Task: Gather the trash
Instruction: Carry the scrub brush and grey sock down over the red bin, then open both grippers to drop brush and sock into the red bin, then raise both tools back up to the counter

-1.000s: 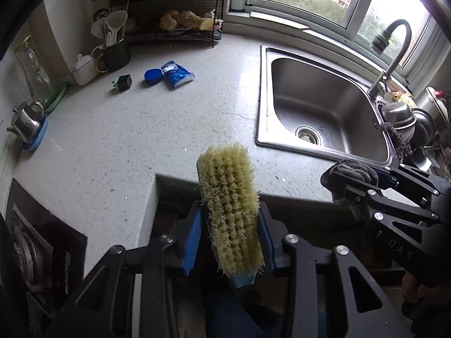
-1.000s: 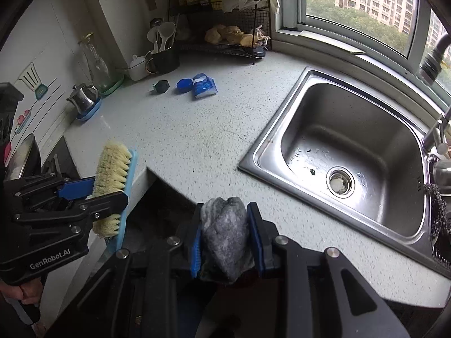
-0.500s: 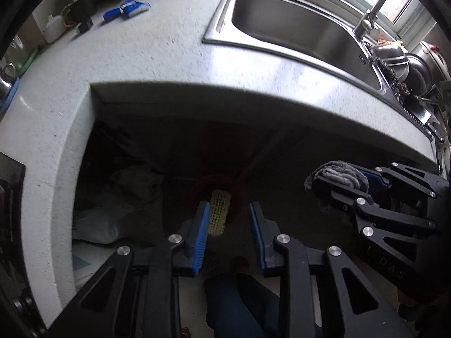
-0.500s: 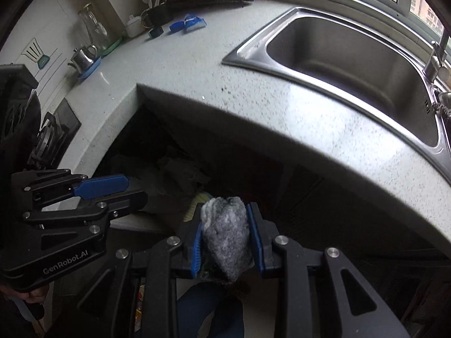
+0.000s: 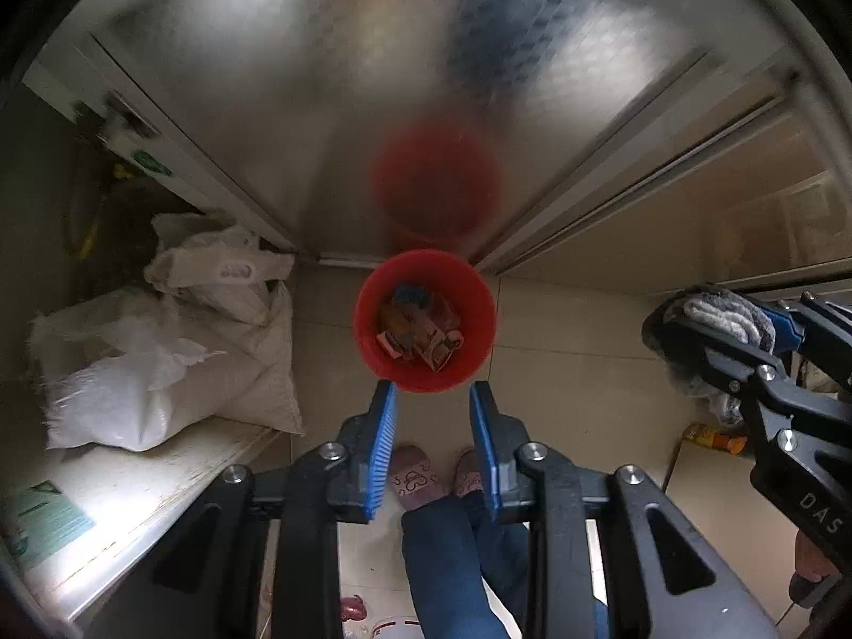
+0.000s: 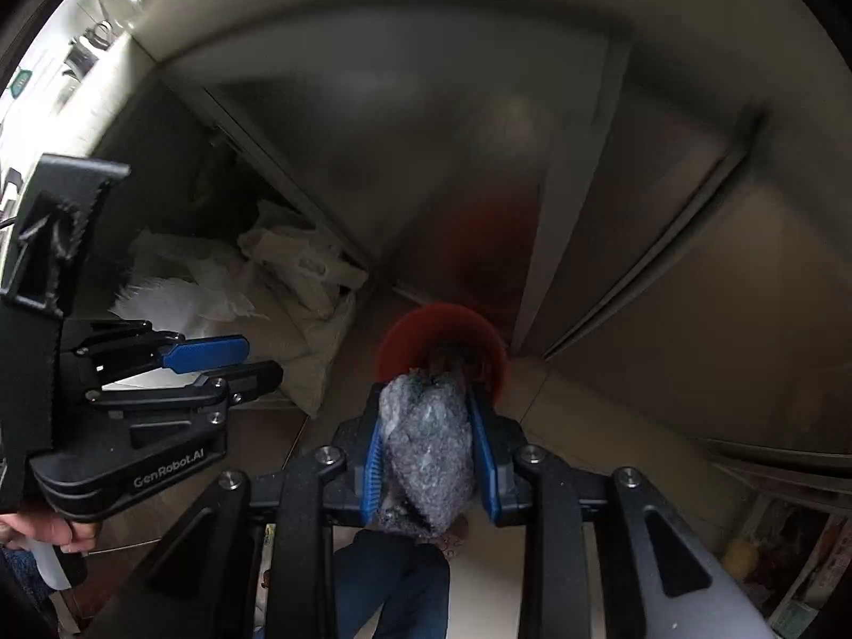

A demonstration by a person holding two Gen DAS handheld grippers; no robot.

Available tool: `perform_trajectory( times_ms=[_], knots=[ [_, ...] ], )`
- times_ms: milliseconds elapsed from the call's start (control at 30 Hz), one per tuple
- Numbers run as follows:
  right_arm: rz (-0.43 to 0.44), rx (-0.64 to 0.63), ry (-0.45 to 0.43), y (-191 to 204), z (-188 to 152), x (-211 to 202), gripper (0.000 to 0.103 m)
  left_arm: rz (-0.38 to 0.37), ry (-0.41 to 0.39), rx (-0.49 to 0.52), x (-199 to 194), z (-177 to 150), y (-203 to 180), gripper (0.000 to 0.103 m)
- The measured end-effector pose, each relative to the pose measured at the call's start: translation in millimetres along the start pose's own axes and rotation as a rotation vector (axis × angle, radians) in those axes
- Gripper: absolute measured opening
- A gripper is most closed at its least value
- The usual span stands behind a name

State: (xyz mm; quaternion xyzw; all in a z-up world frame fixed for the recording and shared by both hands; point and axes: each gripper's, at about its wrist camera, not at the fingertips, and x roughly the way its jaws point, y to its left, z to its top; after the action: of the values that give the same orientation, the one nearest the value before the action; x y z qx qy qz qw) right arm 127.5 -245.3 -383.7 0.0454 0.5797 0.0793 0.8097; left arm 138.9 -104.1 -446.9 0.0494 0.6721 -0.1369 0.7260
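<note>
Red bin (image 5: 482, 319) sits below the left gripper's (image 5: 432, 404) wide, empty jaws; the right gripper (image 6: 426, 415) pinches a grey rag (image 6: 428, 452).

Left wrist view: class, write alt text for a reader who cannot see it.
The open, empty left gripper hangs above a red bin of trash on a tiled floor. At right, the right gripper grips a grey cloth; white sacks lie left, beside a metal cabinet.

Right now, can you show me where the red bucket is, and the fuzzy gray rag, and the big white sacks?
red bucket (image 5: 367, 351): left wrist view, inner wall.
gray rag (image 6: 428, 442): right wrist view, middle of wad.
white sacks (image 5: 160, 383): left wrist view, front sack's side.
</note>
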Motion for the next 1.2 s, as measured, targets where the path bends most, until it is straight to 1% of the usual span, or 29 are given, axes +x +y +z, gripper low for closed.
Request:
perform_trajectory(
  times_ms=[233,367,467,567,600,633,667,700,733,767,800,833,867,933,1000,1067,1100,1167,1200],
  knots=[
    [0.024,-0.016,0.047,-1.5,2.6,75.4,0.027,-0.017,0.046,0.003,70.3,-1.0,8.9,0.026],
    [0.035,-0.035,0.066,-4.7,-7.3,114.1,0.027,-0.041,0.054,-0.004,101.3,-0.6,20.0,0.026],
    [0.038,-0.044,0.074,-7.9,-12.0,133.5,0.028,-0.032,0.055,0.009,123.8,-0.5,27.2,0.026],
    [0.045,-0.053,0.087,-15.8,-16.7,145.8,0.029,-0.021,0.06,0.005,143.6,-0.8,36.4,0.028],
    [0.043,-0.053,0.087,-15.8,-16.6,150.0,0.03,-0.007,0.068,0.0,150.2,-1.0,39.7,0.033],
    [0.05,-0.053,0.093,-16.3,-17.0,152.2,0.033,0.005,0.075,-0.006,154.3,-0.9,41.8,0.04],
    [0.044,-0.057,0.104,-16.1,-17.4,154.7,0.034,0.009,0.08,-0.014,157.6,-1.1,44.2,0.042],
    [0.035,-0.062,0.113,-15.4,-18.2,156.1,0.034,0.002,0.08,-0.018,159.5,-1.8,46.5,0.046],
    [0.03,-0.066,0.118,-14.2,-18.5,158.3,0.035,-0.005,0.077,-0.02,159.9,-2.3,49.6,0.051],
    [0.026,-0.074,0.12,-15.0,-19.8,156.7,0.039,-0.006,0.073,-0.02,160.1,-2.9,52.1,0.055],
    [0.023,-0.085,0.12,-14.3,-20.6,157.6,0.043,-0.006,0.071,-0.02,158.8,-3.4,53.6,0.063],
    [0.019,-0.094,0.114,-12.7,-21.2,156.7,0.05,-0.005,0.065,-0.019,157.0,-3.9,54.8,0.067],
    [0.013,-0.097,0.106,-12.9,-21.6,156.6,0.065,-0.002,0.058,-0.018,154.8,-4.4,55.7,0.069],
    [0.013,-0.098,0.086,-12.2,-23.0,155.8,0.084,0.041,0.056,-0.019,152.8,-5.7,58.6,0.081],
    [-0.018,-0.102,0.073,-11.0,-23.8,150.4,0.085,0.046,0.054,-0.019,146.4,-7.2,60.1,0.081],
    [-0.038,-0.098,0.071,-10.4,-22.6,144.8,0.085,0.026,0.049,-0.022,137.2,-8.5,61.7,0.084],
    [-0.038,-0.092,0.071,-10.1,-21.6,141.9,0.085,0.025,0.044,-0.019,131.3,-9.5,61.2,0.086],
    [-0.034,-0.075,0.068,-12.1,-20.4,133.5,0.09,0.031,0.031,-0.007,119.5,-11.3,60.0,0.088],
    [-0.031,-0.07,0.066,-12.3,-20.2,128.0,0.09,0.03,0.022,-0.007,112.2,-12.5,58.8,0.091]
  ],
)
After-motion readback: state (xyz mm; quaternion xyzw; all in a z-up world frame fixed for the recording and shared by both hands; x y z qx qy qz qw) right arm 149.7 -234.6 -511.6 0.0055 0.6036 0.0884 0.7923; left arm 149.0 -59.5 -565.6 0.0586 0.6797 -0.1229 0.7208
